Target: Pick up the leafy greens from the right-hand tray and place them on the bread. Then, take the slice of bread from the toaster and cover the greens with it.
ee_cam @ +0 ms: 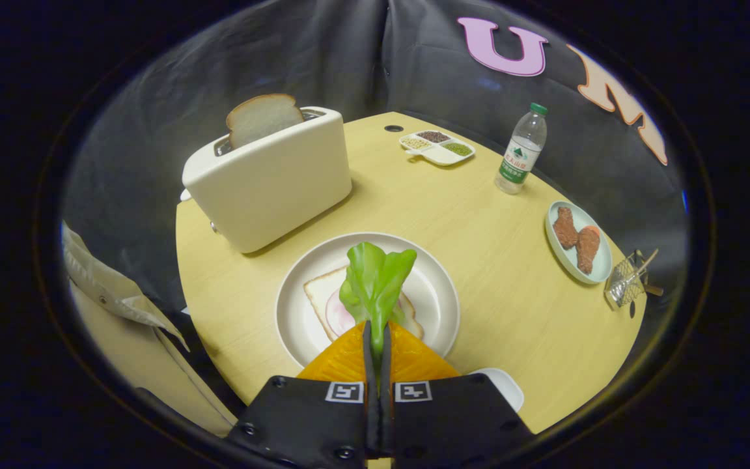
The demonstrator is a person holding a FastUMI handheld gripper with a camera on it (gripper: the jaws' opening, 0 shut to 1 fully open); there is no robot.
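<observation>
Gripper [377, 339] closed almost fully, orange fingers [342, 358] pinched on the stem of the leafy greens [375, 280]; leaf standing up out of the fingertips toward 12 o'clock, hanging over the white plate [297, 326]; on that plate, a slice of bread [323, 290] with a pink round of ham [336, 316] on top, lying directly under and just beyond the fingertips; leaf overlapping the ham in the view, contact not clear.

At 11 o'clock from the plate, a cream toaster [271, 182] on the round wooden table [479, 260], second bread slice [263, 118] sticking up out of its slot; at 1 o'clock, far across the table, a small divided dish [437, 147] with grains; beyond it at 2 o'clock, a water bottle [522, 151] with a green cap, upright; at 3 o'clock, near the table rim, a pale blue plate [603, 260] with two brown fried pieces [577, 238]; just past it, a small wire basket [625, 281]; at 5 o'clock beside the right finger, corner of a white tray [505, 385].
</observation>
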